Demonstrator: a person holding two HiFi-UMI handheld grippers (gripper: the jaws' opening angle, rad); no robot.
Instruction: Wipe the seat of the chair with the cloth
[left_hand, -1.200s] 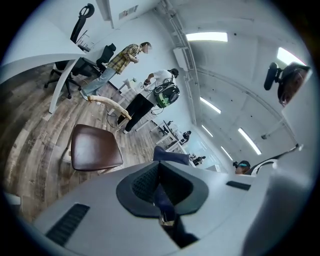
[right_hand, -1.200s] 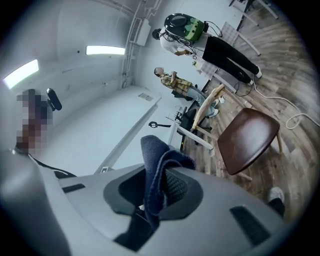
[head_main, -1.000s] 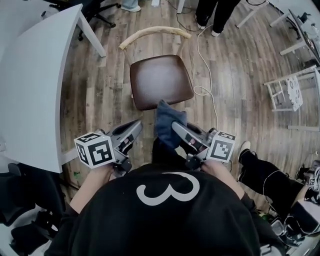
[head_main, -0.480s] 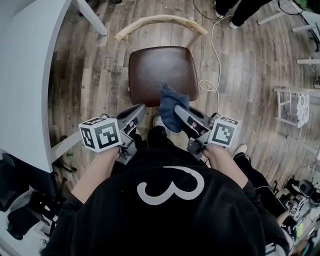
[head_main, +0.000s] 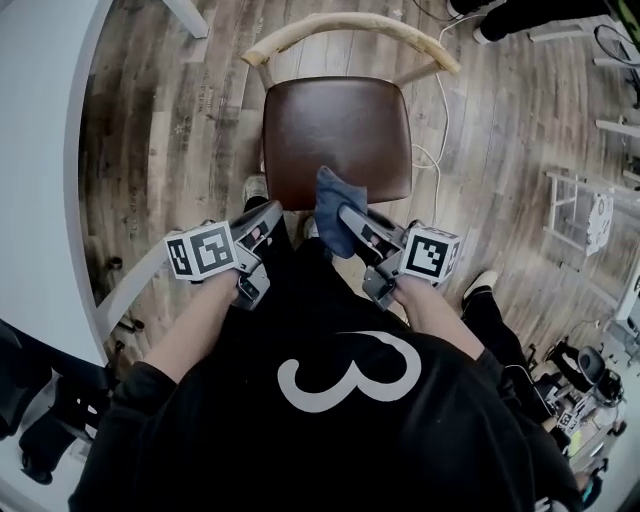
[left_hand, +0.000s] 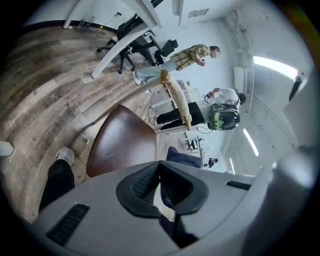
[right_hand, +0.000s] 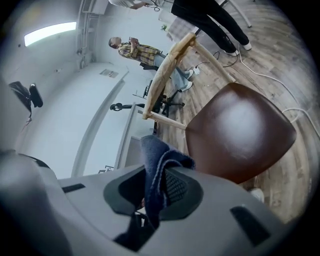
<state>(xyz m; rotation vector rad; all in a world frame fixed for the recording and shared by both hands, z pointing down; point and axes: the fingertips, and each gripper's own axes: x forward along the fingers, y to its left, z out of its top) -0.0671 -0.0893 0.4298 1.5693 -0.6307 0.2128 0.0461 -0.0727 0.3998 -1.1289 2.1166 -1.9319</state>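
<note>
While my right gripper (head_main: 346, 211) clamps the blue cloth (head_main: 329, 194) over the front edge of the seat (head_main: 335, 130), my left gripper (head_main: 272, 208) is closed on nothing.

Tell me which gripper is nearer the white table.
Left. The left gripper is off the chair seat's front-left corner, on the table's side; the right gripper, shut on the cloth, is farther over at the seat's front edge.

Office: white desks (head_main: 40, 150), swivel chairs (left_hand: 167, 47)

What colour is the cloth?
Dark blue; the folded fabric cloth shows best in the right gripper view.
</note>
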